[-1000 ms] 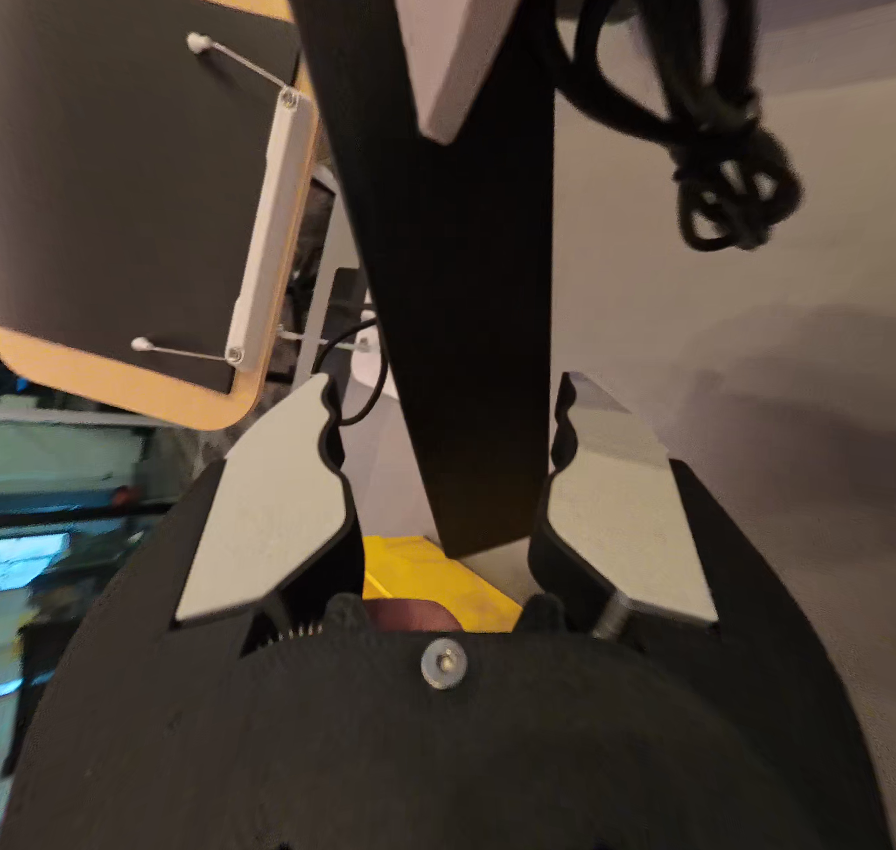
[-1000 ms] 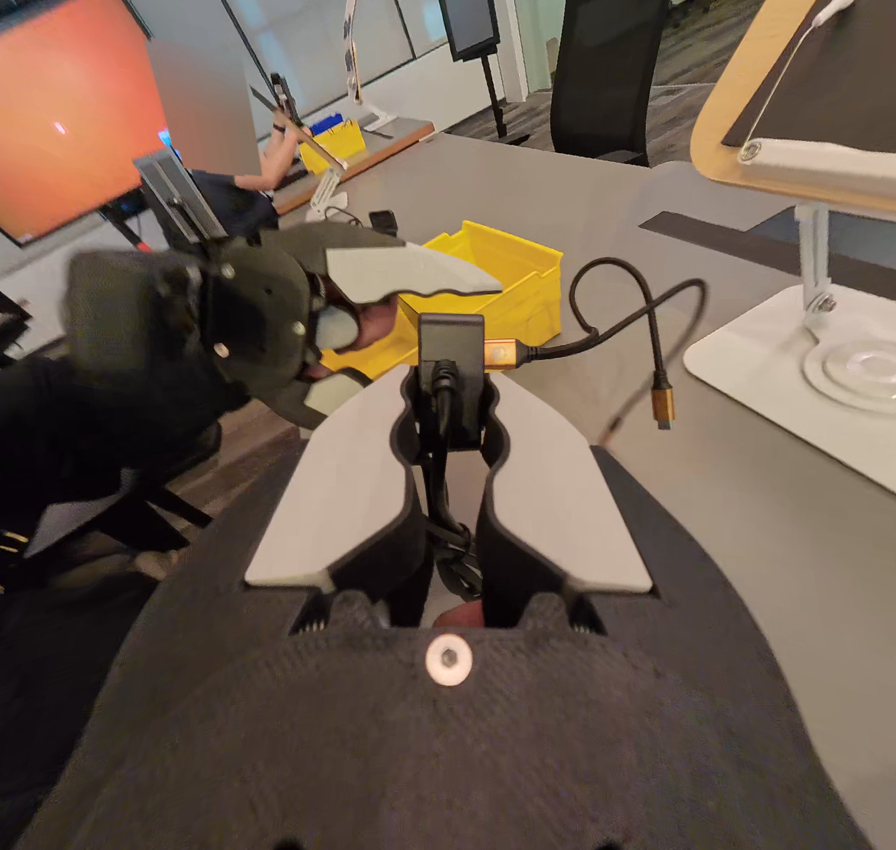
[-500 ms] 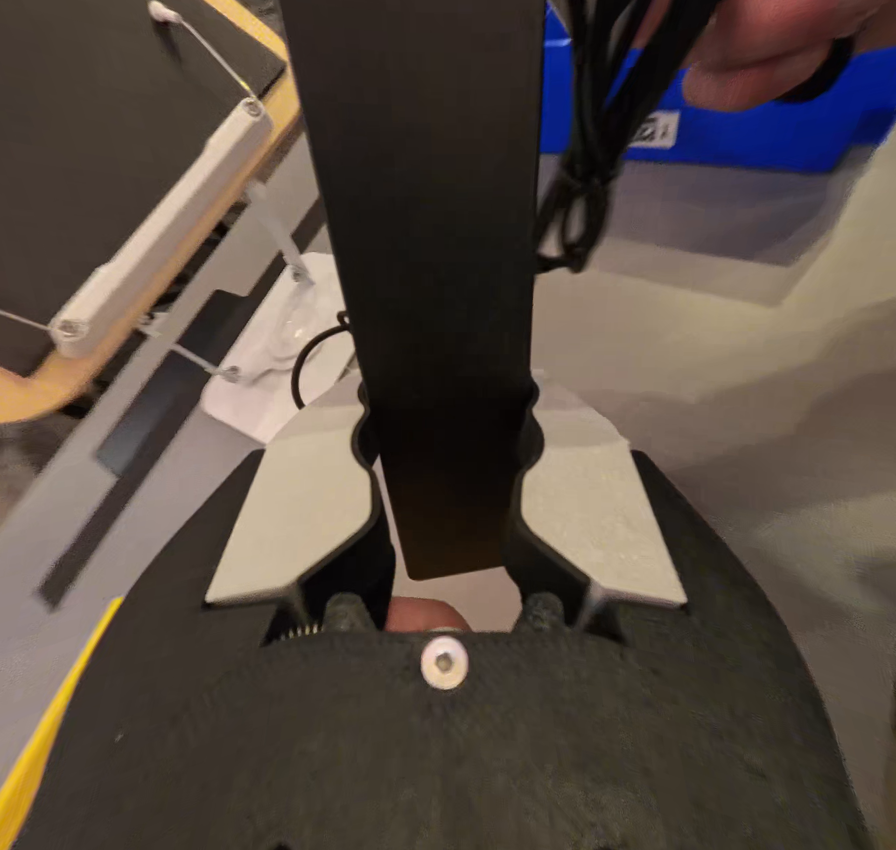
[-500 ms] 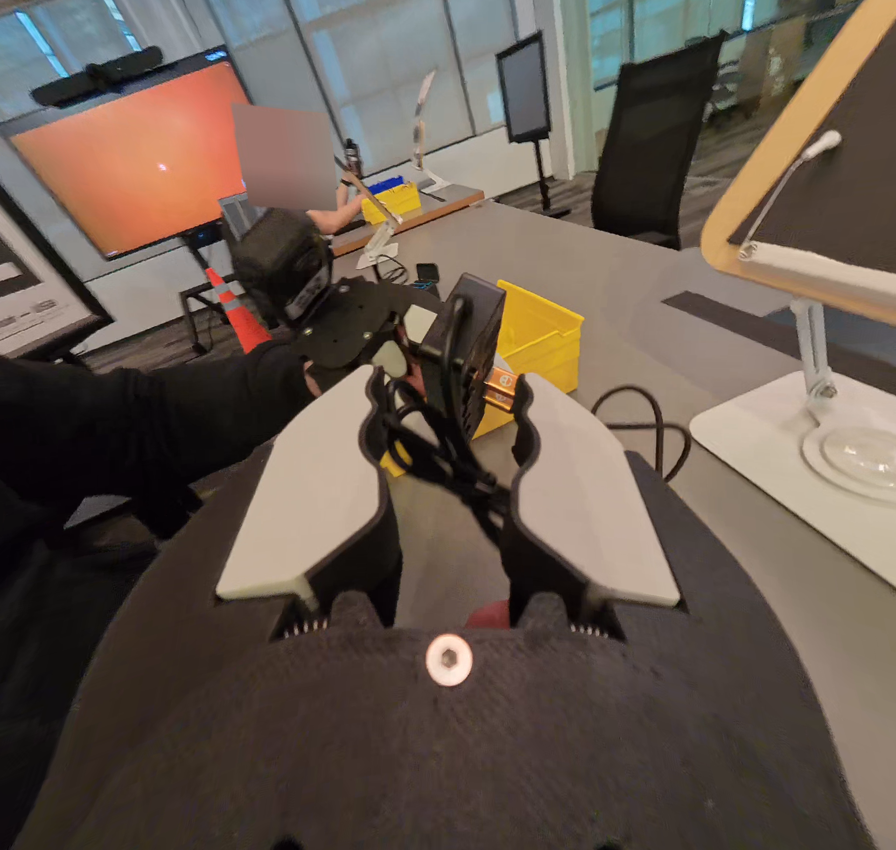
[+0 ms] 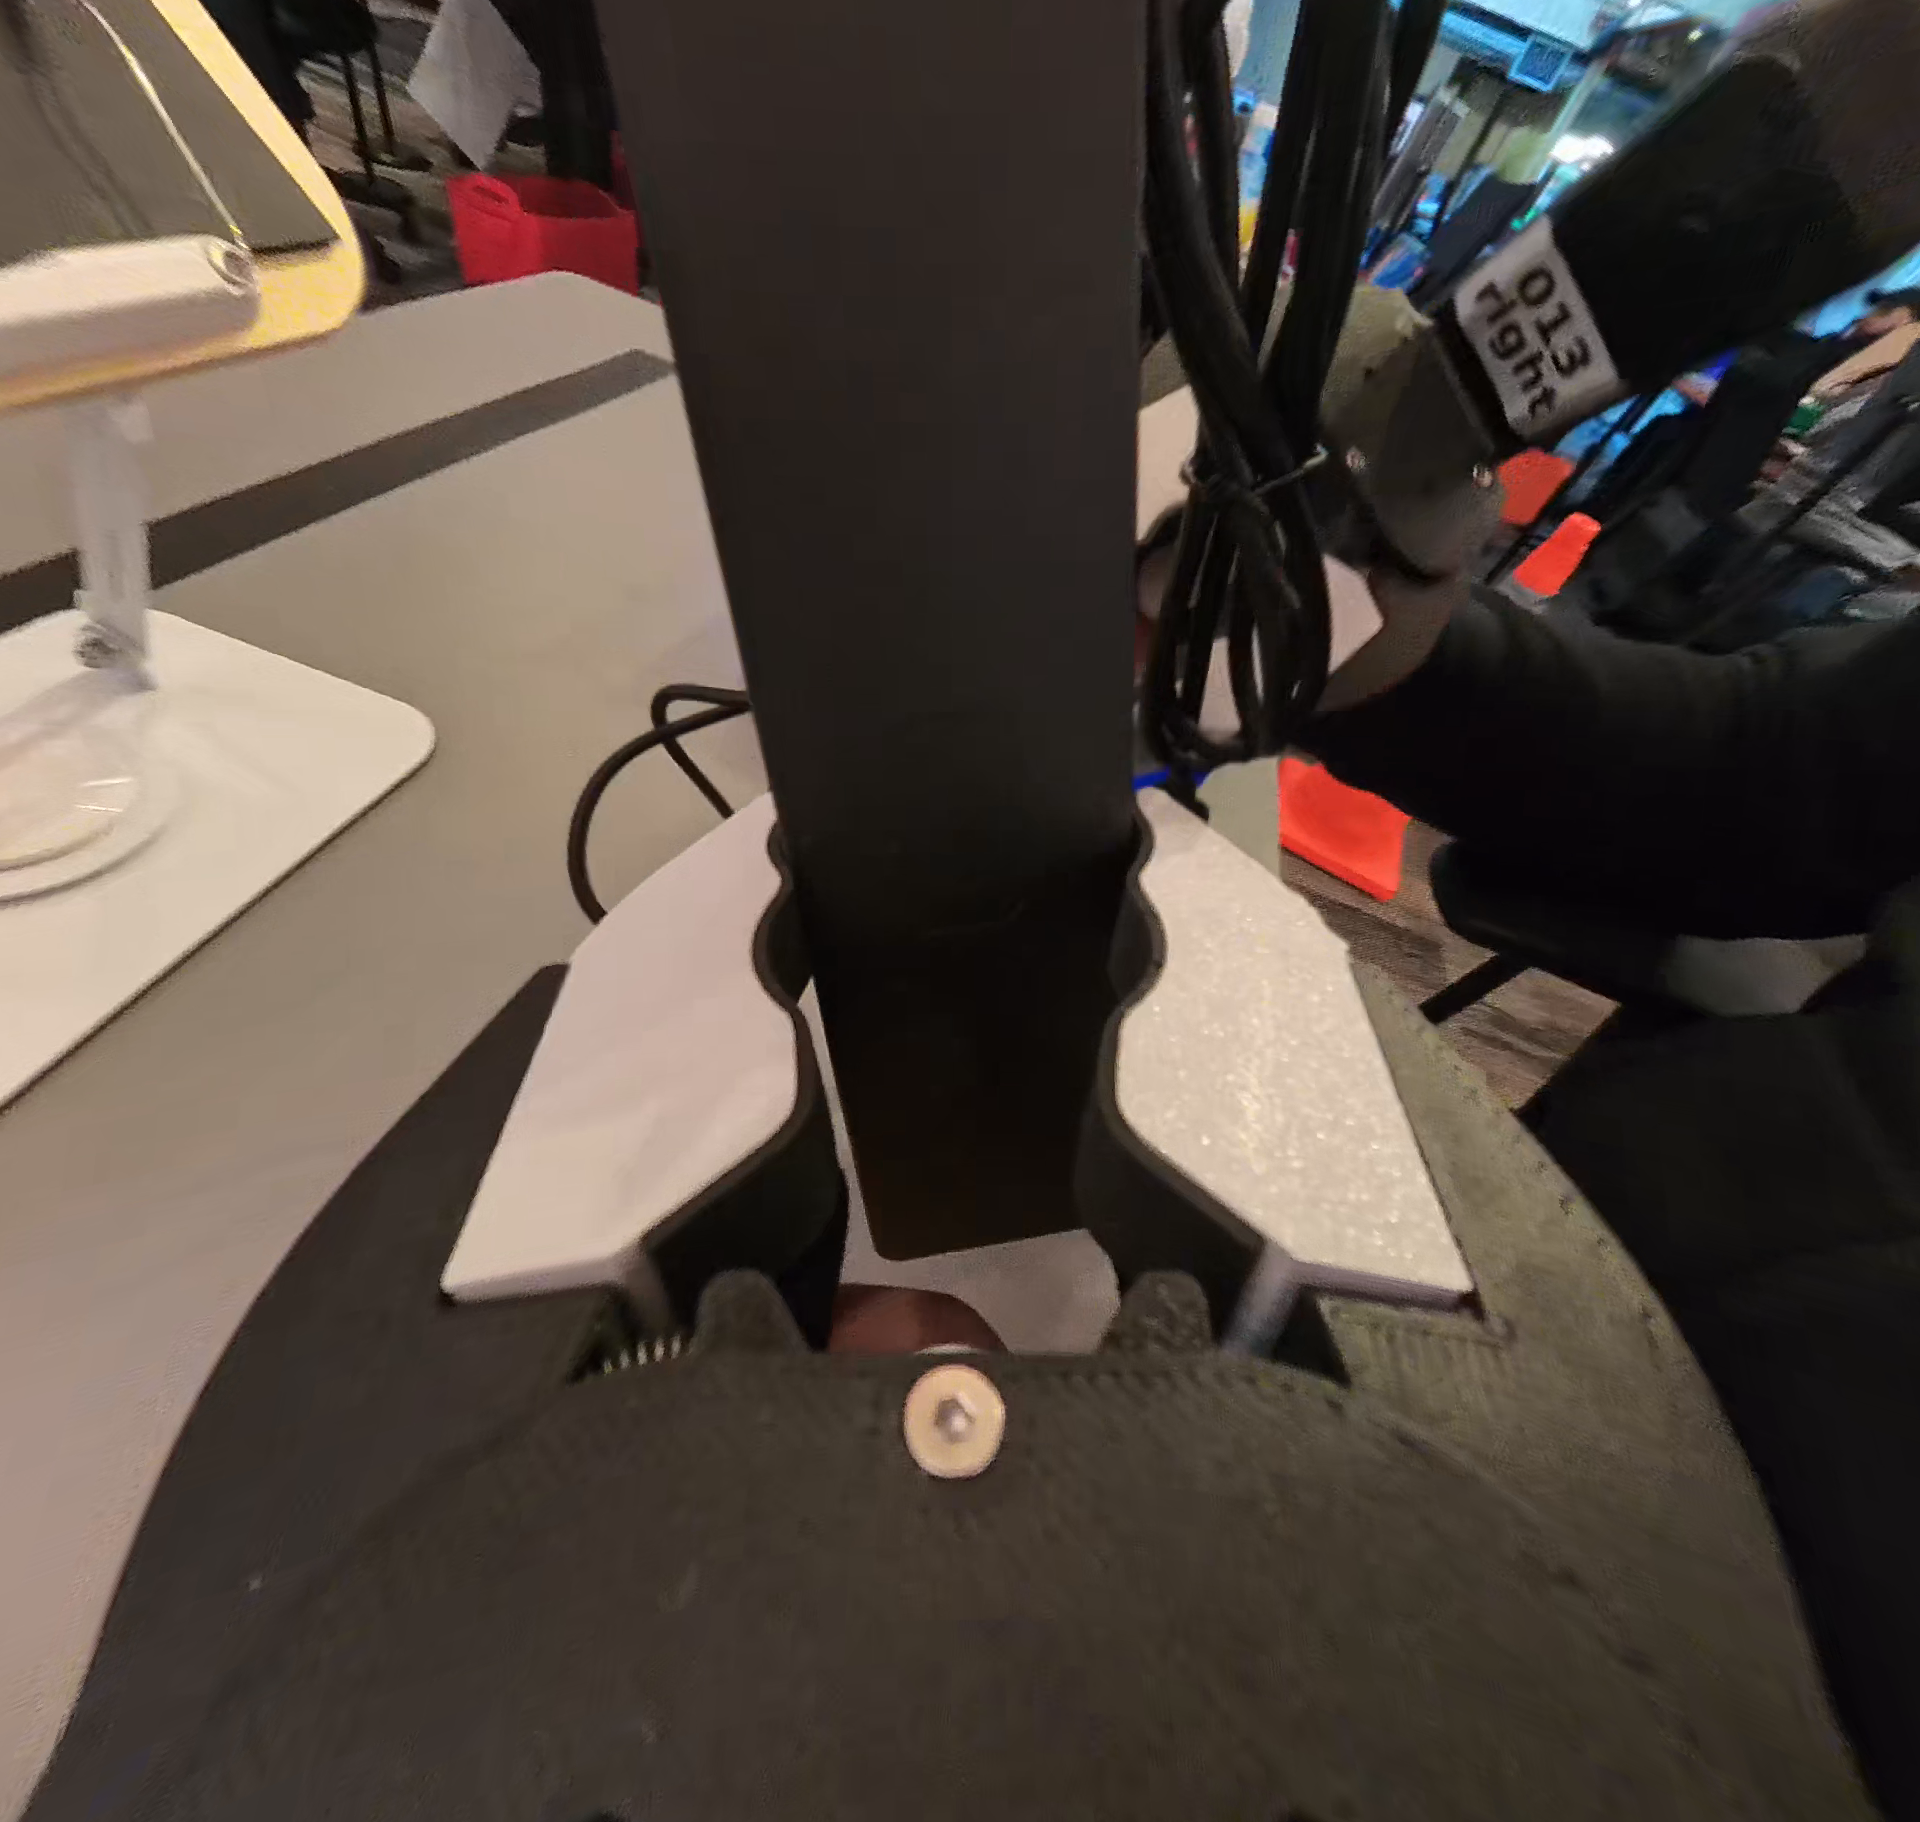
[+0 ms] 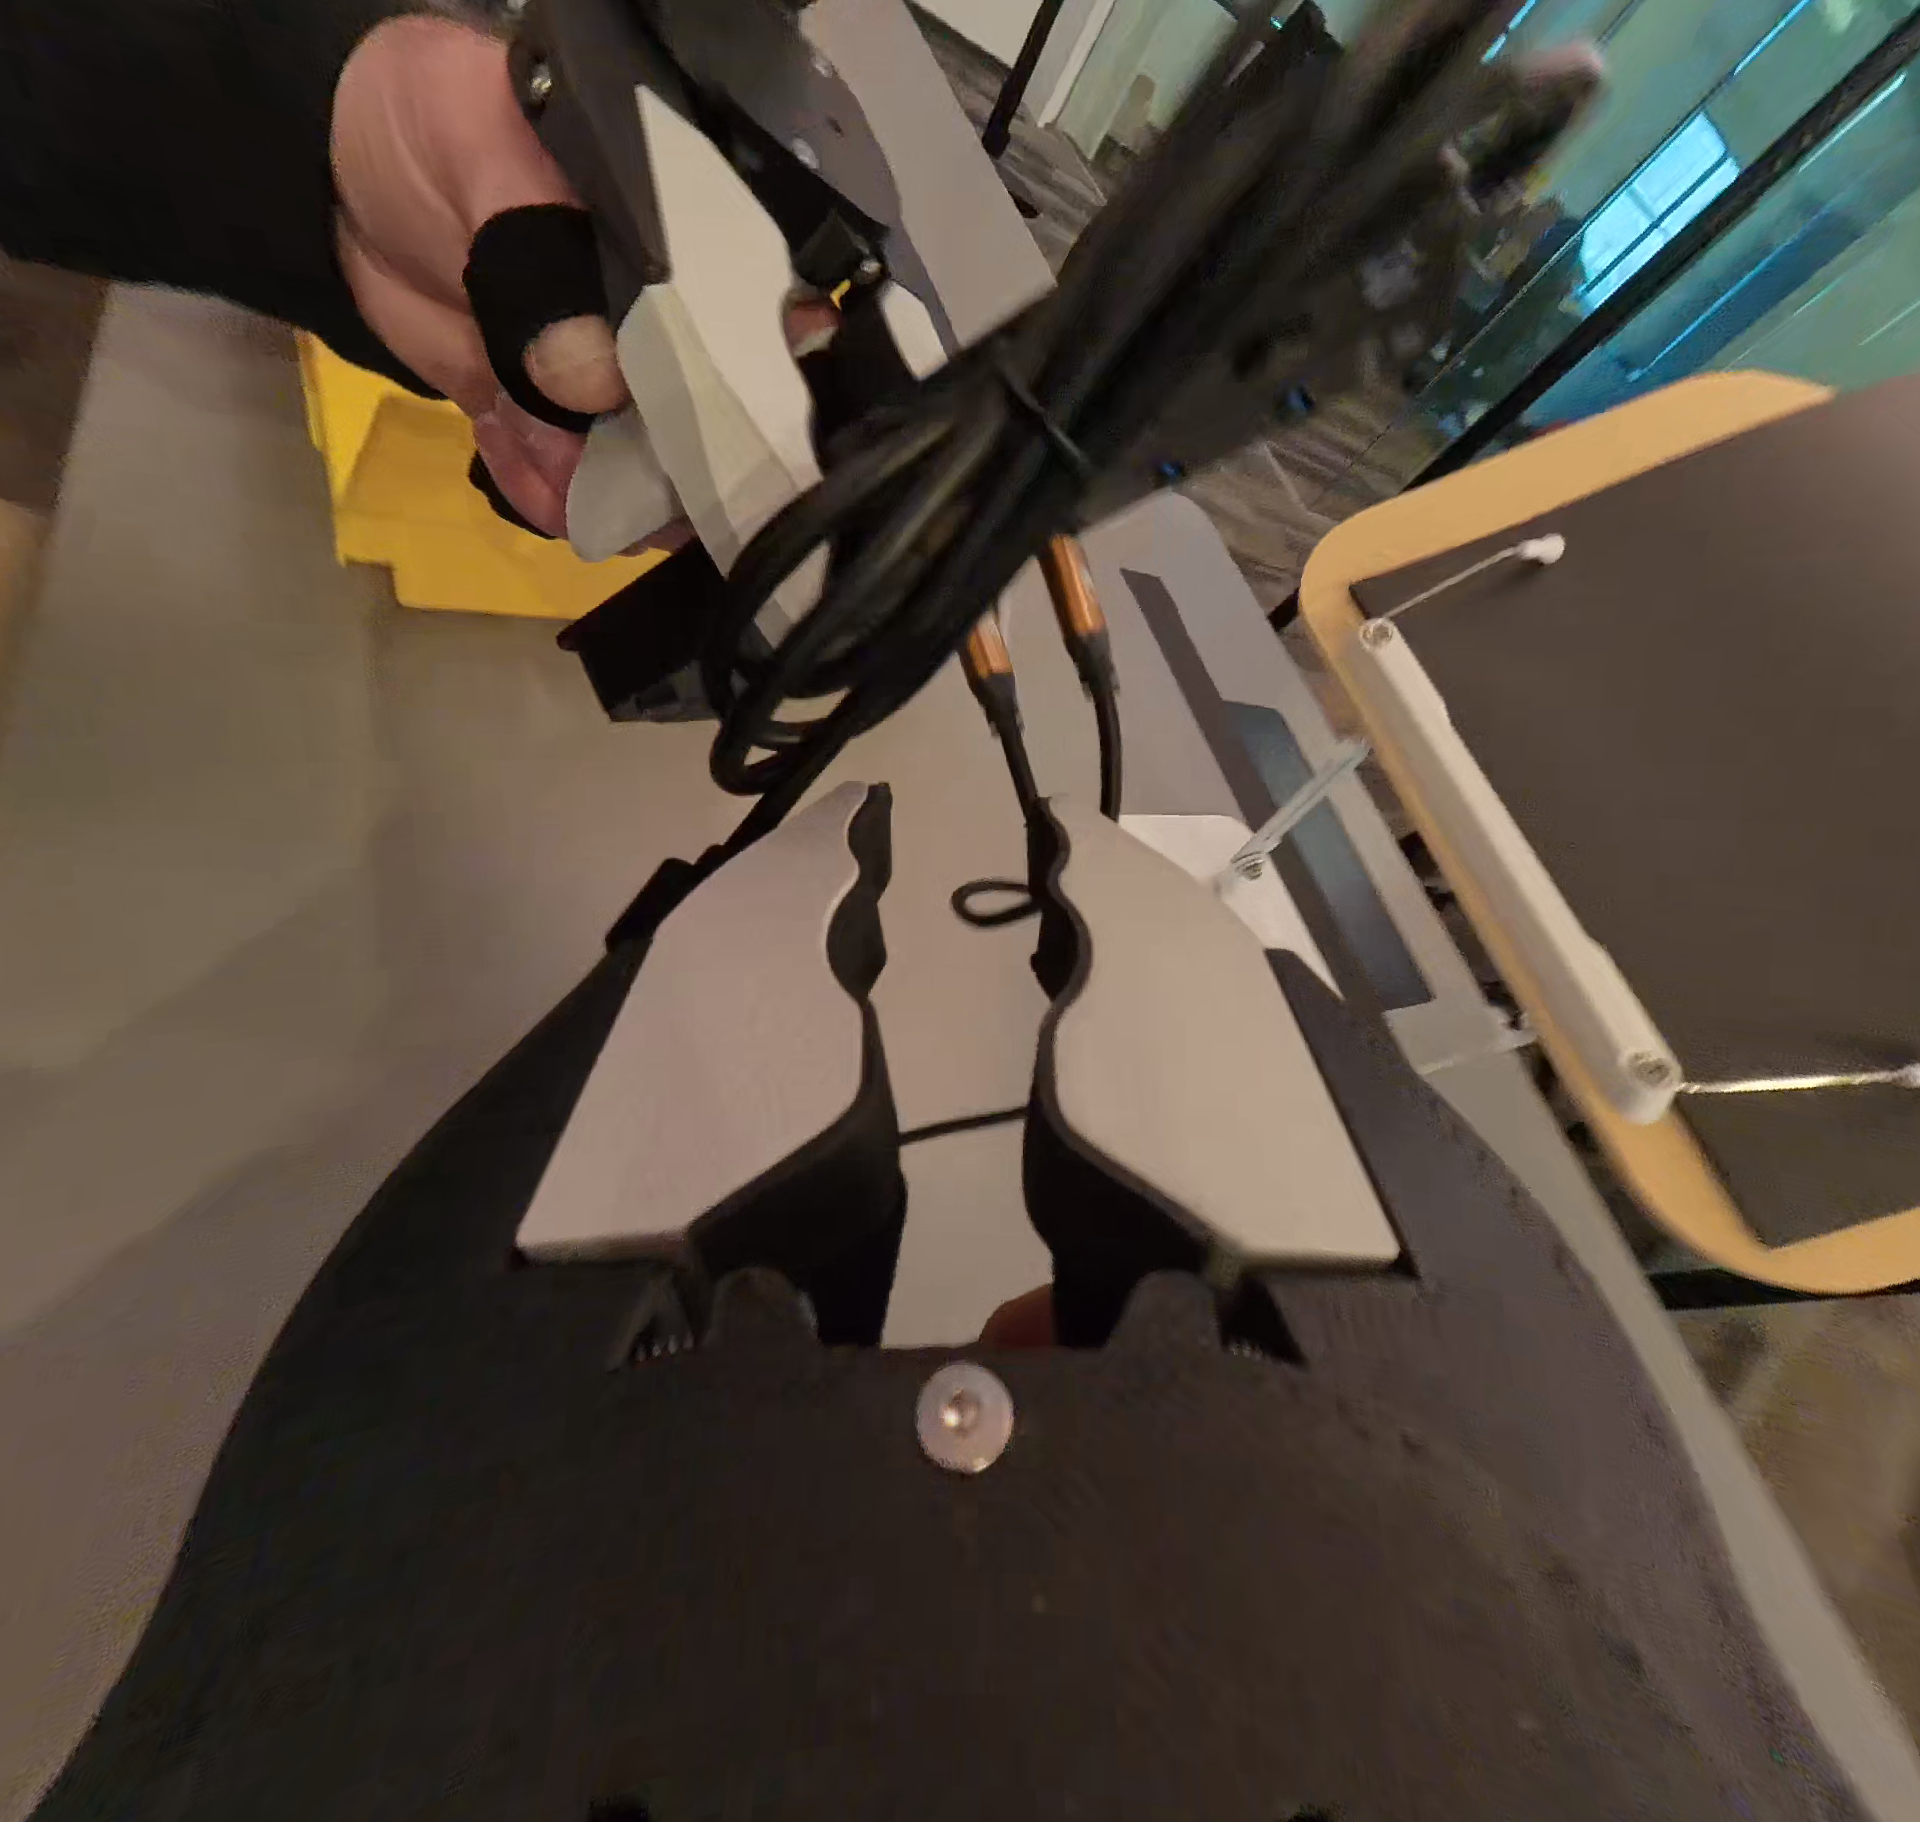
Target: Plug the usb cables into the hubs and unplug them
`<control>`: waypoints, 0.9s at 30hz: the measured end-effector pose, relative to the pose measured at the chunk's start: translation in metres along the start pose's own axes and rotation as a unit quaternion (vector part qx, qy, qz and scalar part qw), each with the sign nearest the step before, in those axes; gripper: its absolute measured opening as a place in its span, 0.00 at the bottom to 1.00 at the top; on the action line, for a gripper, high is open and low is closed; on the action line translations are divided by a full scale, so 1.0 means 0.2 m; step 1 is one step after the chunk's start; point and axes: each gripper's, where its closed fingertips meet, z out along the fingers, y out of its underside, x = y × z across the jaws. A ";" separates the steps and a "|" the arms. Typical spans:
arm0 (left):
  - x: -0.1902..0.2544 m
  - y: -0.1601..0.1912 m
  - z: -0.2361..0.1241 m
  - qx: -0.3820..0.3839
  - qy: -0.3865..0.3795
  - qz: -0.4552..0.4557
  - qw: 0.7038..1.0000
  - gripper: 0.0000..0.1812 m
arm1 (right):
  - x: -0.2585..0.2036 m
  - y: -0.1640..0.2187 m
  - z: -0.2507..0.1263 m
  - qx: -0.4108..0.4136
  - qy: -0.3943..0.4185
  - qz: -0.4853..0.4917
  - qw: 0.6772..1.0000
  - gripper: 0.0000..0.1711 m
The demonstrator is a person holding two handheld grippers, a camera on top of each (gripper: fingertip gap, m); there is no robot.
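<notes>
Black slab hub: flat, matte, clamped in left gripper
Right gripper: parted, empty
Cable bundle: glossy black, copper-tipped plugs

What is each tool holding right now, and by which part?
The left tool is clamped on the near end of the black hub, flat sides between its fingers. The right tool is open and holds nothing.

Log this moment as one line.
left gripper: shut on black hub | right gripper: open, empty | cable bundle: hanging from hub
</notes>
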 end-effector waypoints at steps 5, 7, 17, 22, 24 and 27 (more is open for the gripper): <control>0.08 0.03 0.07 0.003 0.044 -0.046 0.998 0.31 | 0.01 0.01 0.06 -0.034 0.081 -0.111 0.990 0.09; 0.11 0.03 0.09 0.010 0.068 -0.074 0.995 0.31 | -0.02 0.03 0.08 -0.049 0.086 -0.151 0.984 0.06; 0.09 0.09 0.15 0.019 0.076 -0.140 0.987 0.31 | -0.03 0.12 0.10 -0.085 0.102 -0.201 0.971 0.04; 0.12 0.09 0.17 0.029 0.083 -0.143 0.986 0.31 | -0.05 0.14 0.05 -0.104 0.074 -0.202 0.971 0.03; 0.12 0.08 0.17 0.038 0.085 -0.146 0.985 0.30 | -0.05 0.14 0.04 -0.110 0.069 -0.198 0.972 0.03; 0.11 0.03 0.15 0.061 0.068 -0.139 0.986 0.31 | -0.03 0.14 0.00 -0.117 0.087 -0.199 0.969 0.04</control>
